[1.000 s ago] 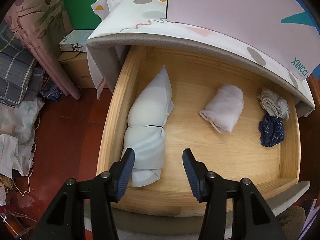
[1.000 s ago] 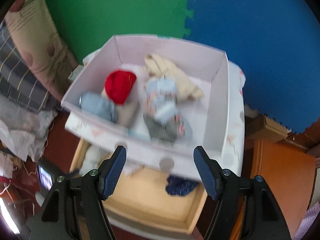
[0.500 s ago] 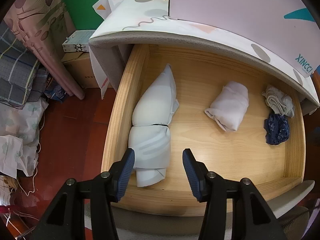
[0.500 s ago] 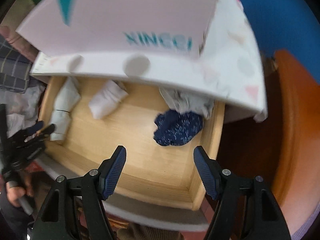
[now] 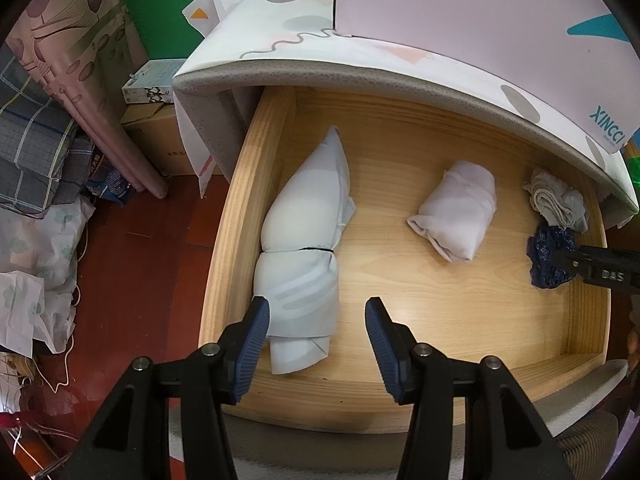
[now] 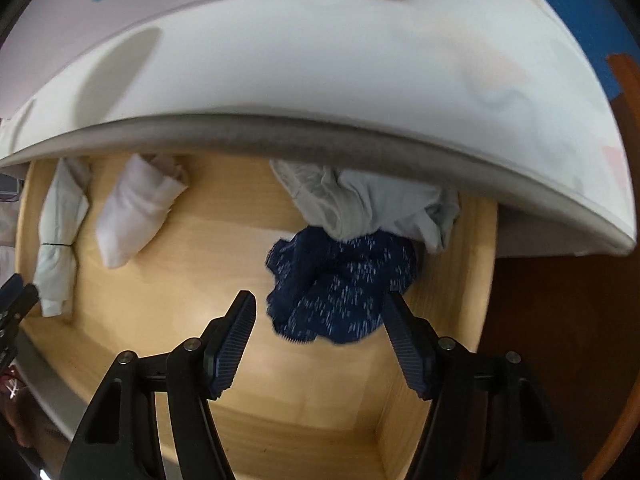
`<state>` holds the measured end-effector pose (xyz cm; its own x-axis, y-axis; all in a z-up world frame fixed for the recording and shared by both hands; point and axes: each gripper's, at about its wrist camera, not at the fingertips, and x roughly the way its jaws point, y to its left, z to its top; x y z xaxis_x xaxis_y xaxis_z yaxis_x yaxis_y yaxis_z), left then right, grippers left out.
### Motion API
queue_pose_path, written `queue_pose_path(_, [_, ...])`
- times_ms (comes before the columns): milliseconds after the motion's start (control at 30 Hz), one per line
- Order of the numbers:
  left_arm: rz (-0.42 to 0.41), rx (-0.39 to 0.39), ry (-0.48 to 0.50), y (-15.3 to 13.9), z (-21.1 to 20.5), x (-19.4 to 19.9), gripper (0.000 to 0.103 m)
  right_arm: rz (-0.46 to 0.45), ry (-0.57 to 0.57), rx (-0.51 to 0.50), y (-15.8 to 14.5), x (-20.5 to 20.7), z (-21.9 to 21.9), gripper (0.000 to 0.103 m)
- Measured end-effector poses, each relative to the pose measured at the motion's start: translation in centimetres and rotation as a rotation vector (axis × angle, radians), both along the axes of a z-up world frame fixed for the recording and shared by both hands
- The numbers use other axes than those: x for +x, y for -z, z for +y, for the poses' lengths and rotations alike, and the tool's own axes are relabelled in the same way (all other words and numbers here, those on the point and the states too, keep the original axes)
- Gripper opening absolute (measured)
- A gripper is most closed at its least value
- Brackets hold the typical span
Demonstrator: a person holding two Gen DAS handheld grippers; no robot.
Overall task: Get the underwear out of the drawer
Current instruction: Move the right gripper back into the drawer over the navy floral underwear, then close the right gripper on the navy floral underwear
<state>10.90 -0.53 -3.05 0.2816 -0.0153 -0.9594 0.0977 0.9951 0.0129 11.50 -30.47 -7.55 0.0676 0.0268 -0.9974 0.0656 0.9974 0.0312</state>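
Note:
The wooden drawer [image 5: 404, 264] stands pulled out. In it lie a long pale blue bundle [image 5: 304, 248] at the left, a white roll [image 5: 456, 210] in the middle, grey crumpled underwear [image 5: 558, 200] and dark blue speckled underwear [image 5: 546, 256] at the right. My right gripper [image 6: 318, 322] is open, low inside the drawer, its fingers either side of the blue underwear [image 6: 340, 284], with the grey piece [image 6: 368, 204] just beyond. My left gripper [image 5: 316, 320] is open and empty above the drawer's front left, over the pale bundle's near end.
The patterned padded tabletop [image 5: 360, 48] overhangs the drawer's back, with a pink box [image 5: 480, 12] on it. The right gripper's body [image 5: 600, 272] reaches in from the right. Left of the drawer are red floor [image 5: 140, 280], curtains, folded cloth and cardboard boxes [image 5: 156, 136].
My right gripper has swung down from above the box on the table into the drawer, close around the blue underwear. My left gripper has hardly moved.

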Motion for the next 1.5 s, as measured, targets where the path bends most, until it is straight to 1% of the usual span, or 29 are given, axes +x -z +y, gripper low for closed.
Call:
queue_pose_path(133, [0.002, -0.002, 0.001, 0.1, -0.1, 0.0, 0.051, 0.011, -0.015, -0.02, 1.3, 0.7, 0.2, 0.063])
queue_pose_path(300, [0.003, -0.001, 0.004, 0.1, -0.2, 0.1, 0.051, 0.017, -0.055, -0.057, 1.9, 1.2, 1.1, 0.064])
queue_pose_path(367, [0.003, -0.003, 0.005, 0.1, -0.2, 0.1, 0.051, 0.03, -0.088, -0.09, 2.4, 1.2, 1.8, 0.065])
queue_pose_path(433, [0.002, -0.003, 0.004, 0.1, -0.1, 0.1, 0.051, 0.022, -0.095, -0.103, 2.4, 1.0, 2.1, 0.065])
queue_pose_path(500, [0.003, -0.005, 0.004, 0.2, -0.1, 0.1, 0.051, 0.028, -0.105, -0.105, 2.5, 0.8, 2.2, 0.062])
queue_pose_path(567, [0.004, -0.006, 0.004, 0.2, -0.1, 0.1, 0.051, 0.043, -0.116, -0.109, 2.5, 0.5, 2.3, 0.052])
queue_pose_path(633, [0.002, -0.008, 0.003, 0.2, -0.1, 0.1, 0.051, 0.061, -0.115, -0.093, 2.6, 0.3, 2.3, 0.046])
queue_pose_path(667, [0.001, -0.009, 0.003, 0.2, -0.1, 0.1, 0.051, 0.071, -0.112, -0.084, 2.6, 0.1, 2.3, 0.045])
queue_pose_path(1000, [0.0, -0.011, 0.002, 0.1, 0.0, 0.1, 0.051, 0.151, -0.132, -0.068, 3.1, -1.8, 2.8, 0.045])
queue_pose_path(1033, [0.0, -0.01, 0.003, 0.1, -0.1, 0.1, 0.051, 0.165, -0.131, -0.065, 2.9, -0.5, 2.2, 0.045])
queue_pose_path(1333, [-0.001, -0.008, 0.005, 0.0, 0.0, 0.1, 0.051, 0.231, -0.113, -0.025, 3.5, -1.7, 1.7, 0.045])
queue_pose_path(1500, [-0.003, -0.008, 0.005, 0.1, -0.2, 0.0, 0.051, 0.27, -0.097, -0.031, 4.1, -1.4, 1.8, 0.045])
